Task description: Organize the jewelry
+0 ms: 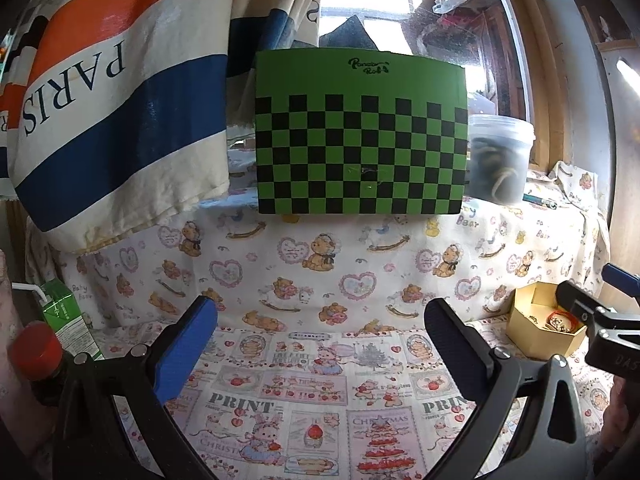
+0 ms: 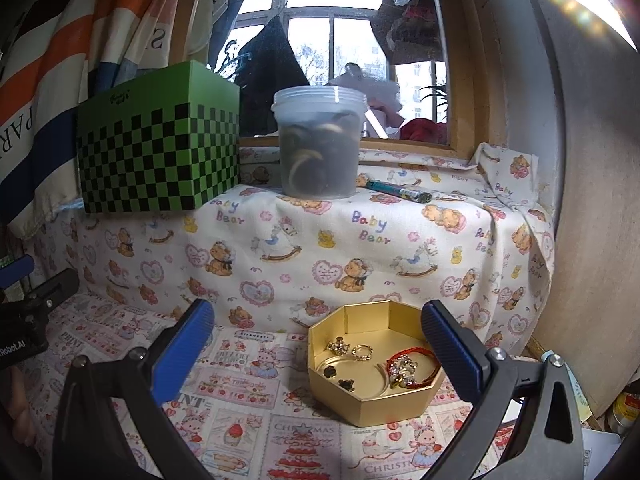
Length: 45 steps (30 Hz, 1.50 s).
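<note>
- printed cloth point(image 2: 280, 392) covers the surface and the raised ledge behind it.
- green checkered box point(image 2: 160, 152) stands at the ledge's left end, clear tub point(image 2: 319, 144) to its right.
- gold hexagonal box point(image 2: 372, 396) sits open at the surface's right side, holding a red bracelet point(image 2: 412, 364), rings point(image 2: 362, 351) and small pieces.
- left gripper point(image 1: 320, 344) and right gripper point(image 2: 316, 344) both hover with fingers wide apart, empty.
</note>
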Available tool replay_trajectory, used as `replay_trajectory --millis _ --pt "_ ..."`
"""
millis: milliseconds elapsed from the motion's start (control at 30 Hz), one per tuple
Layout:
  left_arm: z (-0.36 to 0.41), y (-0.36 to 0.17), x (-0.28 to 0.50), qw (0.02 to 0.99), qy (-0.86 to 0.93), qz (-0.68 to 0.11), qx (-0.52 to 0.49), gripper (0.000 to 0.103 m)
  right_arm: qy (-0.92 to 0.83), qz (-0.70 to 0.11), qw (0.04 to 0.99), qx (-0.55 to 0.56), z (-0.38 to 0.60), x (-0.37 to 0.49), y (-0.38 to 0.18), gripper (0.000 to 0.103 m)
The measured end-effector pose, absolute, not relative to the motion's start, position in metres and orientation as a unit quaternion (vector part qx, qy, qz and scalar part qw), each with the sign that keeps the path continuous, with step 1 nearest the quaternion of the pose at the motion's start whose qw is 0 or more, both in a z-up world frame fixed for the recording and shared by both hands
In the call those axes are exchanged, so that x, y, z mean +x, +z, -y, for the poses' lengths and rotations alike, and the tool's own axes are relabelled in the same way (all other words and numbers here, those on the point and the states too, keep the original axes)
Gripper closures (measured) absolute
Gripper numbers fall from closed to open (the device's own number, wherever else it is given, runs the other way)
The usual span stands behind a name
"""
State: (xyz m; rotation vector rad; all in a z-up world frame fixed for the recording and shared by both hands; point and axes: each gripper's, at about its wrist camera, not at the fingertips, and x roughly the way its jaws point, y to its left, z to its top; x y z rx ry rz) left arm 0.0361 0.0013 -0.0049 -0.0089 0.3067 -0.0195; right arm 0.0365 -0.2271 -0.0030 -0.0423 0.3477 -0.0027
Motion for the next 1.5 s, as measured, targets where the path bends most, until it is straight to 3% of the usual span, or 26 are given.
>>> replay_trajectory --millis 1500 --pt "-0.001 -0.006 0.033 0.988 -0.007 -0.155 0.001 0.0 -0.003 -0.163 0.986 -0.041 0.218 0.032 -0.002 0.0"
